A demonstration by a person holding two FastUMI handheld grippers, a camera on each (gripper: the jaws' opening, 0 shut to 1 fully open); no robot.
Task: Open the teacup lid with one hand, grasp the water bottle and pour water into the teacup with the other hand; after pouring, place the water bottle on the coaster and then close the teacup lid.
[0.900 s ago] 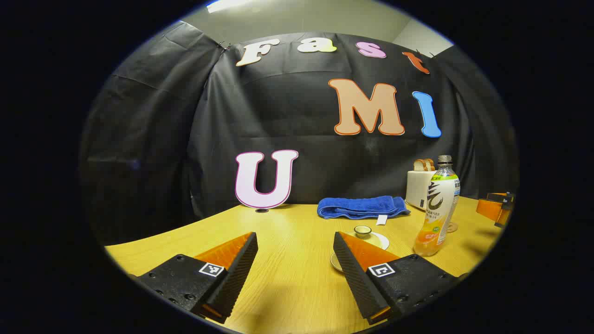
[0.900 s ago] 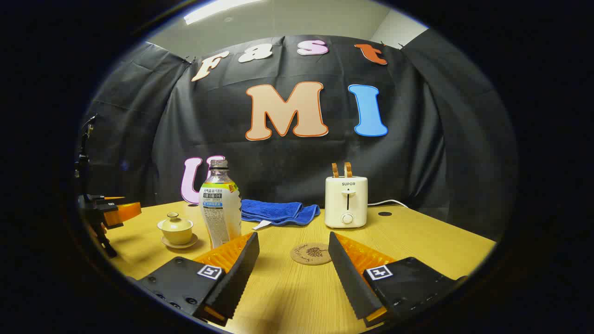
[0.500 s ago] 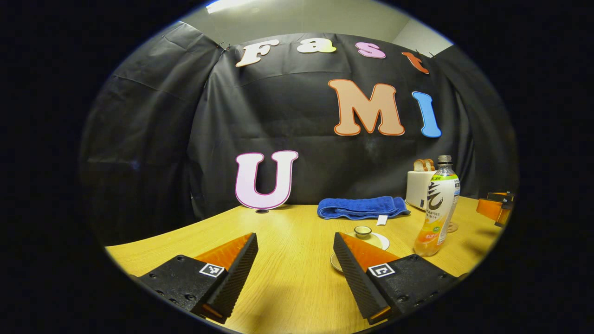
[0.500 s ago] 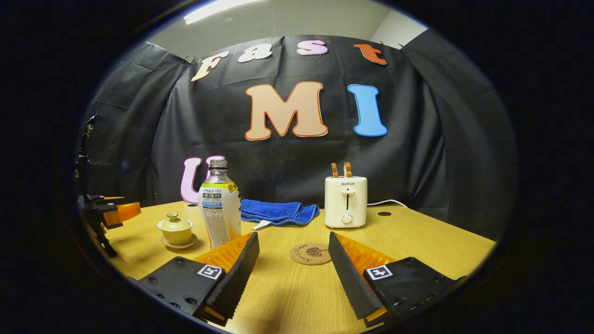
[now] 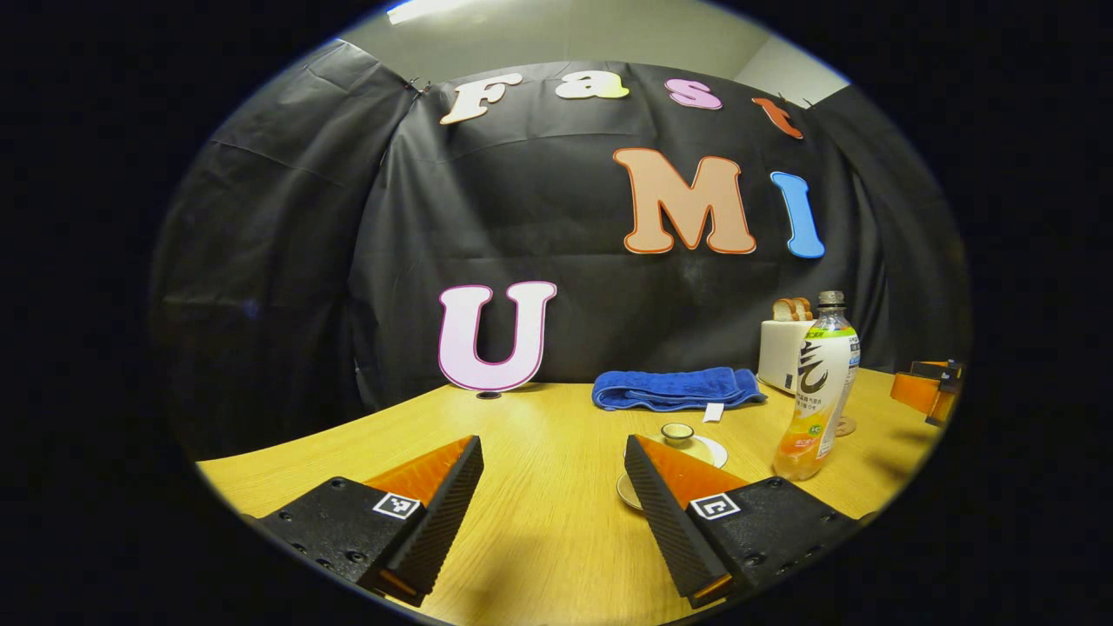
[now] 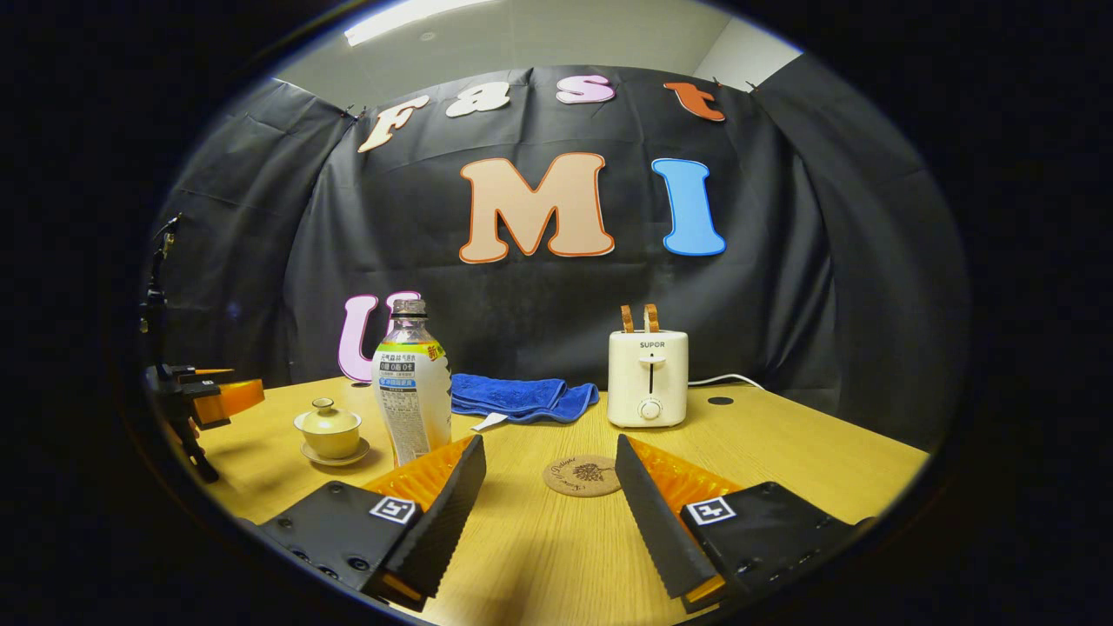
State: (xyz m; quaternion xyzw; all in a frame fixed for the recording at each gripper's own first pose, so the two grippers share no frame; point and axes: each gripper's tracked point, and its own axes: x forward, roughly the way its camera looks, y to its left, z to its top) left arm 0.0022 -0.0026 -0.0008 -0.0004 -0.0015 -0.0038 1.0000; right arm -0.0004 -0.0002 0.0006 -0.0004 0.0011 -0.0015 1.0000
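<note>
The left tool (image 5: 549,487) hovered low over the worktop (image 5: 539,539), fingers spread wide and holding nothing. Just beyond its right finger sat the teacup (image 5: 676,439) on its saucer, lid (image 5: 676,431) in place. The right tool (image 6: 546,491) was likewise wide open and empty above the worktop (image 6: 556,565). Taking the water bottle (image 6: 411,391) as the landmark: it stood upright just past the right tool's left finger. The teacup (image 6: 329,431) sat near it on its left, and the left tool (image 6: 213,396) showed farther left. The round coaster (image 6: 583,476) lay to the bottle's right, between the right tool's fingers. A blue towel (image 6: 522,396) lay behind the bottle, and a toaster (image 6: 648,378) stood beyond the coaster.
</note>
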